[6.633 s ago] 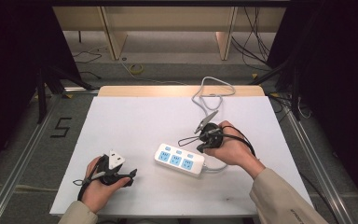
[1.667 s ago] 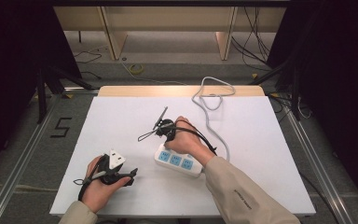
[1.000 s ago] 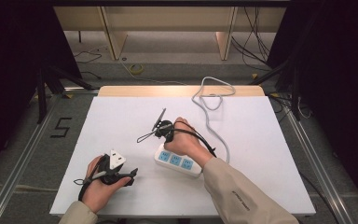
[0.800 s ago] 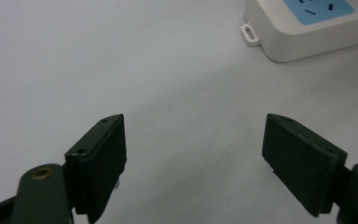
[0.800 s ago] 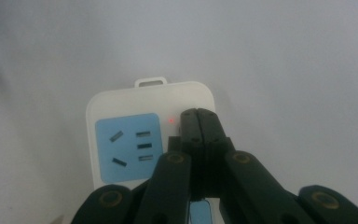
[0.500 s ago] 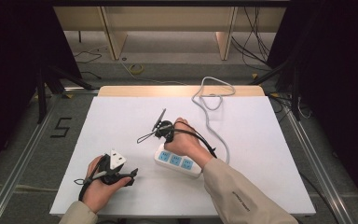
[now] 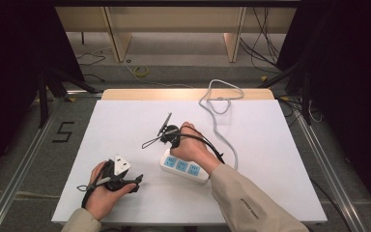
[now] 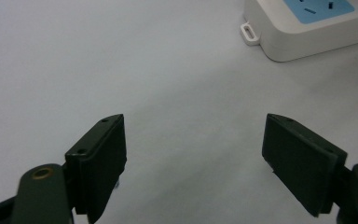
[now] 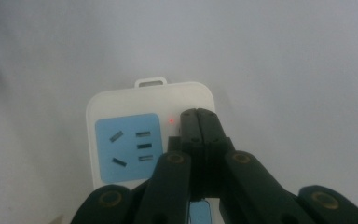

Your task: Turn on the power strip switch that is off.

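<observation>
Right tool, jaws together, presses the power strip near its end edge.

The person wears a beige long-sleeved top; the right sleeve carries a short line of dark lettering along the forearm. Each hand-held gripper is black. The left hand-held gripper has two flat rectangular pads on hinged arms with brass-coloured rivets, and a white angular block on top. The right hand-held gripper shows small dark screws and thin black cable loops.
</observation>
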### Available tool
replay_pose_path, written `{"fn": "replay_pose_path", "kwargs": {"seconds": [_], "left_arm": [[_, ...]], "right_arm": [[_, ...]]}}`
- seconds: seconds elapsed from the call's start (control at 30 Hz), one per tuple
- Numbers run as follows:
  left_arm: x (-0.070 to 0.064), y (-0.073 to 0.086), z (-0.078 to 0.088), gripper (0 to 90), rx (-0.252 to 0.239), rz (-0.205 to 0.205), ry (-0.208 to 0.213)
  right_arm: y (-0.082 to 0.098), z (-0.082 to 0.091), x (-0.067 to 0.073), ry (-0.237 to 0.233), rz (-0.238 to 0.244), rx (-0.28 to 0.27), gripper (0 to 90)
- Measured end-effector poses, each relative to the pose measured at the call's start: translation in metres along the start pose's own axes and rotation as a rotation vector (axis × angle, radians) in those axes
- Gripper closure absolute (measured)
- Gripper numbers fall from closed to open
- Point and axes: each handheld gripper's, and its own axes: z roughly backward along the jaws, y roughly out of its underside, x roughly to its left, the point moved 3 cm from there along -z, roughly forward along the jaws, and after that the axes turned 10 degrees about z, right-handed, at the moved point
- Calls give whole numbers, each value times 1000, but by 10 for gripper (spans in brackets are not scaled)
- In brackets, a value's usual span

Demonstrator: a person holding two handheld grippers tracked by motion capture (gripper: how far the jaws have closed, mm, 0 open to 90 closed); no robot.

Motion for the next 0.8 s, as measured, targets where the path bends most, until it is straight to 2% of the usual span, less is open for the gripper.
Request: {"fn": "replay_pose_path", "kwargs": {"seconds": [0.8], "left_arm": [[1, 0, 0, 218, -3, 2, -1]], "right_arm": [[0, 0, 2, 15, 0, -6, 900]]}}
